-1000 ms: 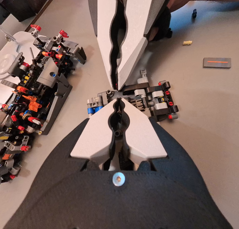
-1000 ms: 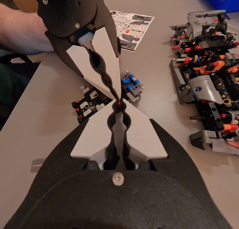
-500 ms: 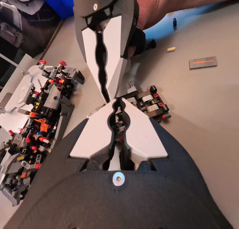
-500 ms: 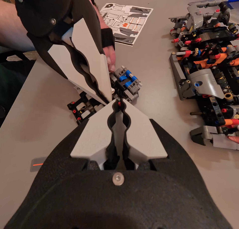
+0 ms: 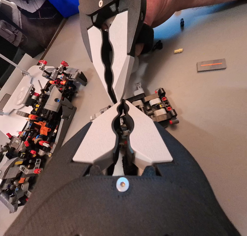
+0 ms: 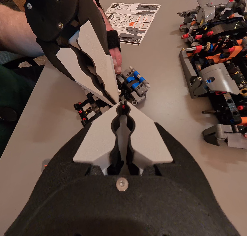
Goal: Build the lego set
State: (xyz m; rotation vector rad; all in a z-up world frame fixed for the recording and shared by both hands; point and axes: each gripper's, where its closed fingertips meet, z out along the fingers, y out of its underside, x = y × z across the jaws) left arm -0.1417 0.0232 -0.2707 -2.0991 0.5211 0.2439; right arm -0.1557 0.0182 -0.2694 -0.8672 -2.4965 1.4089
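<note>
Small lego sub-assembly [image 6: 133, 85] on the grey table [image 6: 167, 109], left gripper [image 5: 122, 102] closed at its tips over it, right gripper [image 6: 123, 104] closed on a small red pin [image 6: 123, 106], tip-to-tip, large lego chassis [image 6: 216, 72] well apart, sticker sheet [image 6: 133, 21] beyond the sub-assembly.

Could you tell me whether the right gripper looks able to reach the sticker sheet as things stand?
Probably not directly: the left gripper and the small assembly lie between the right gripper and the sticker sheet.
</note>
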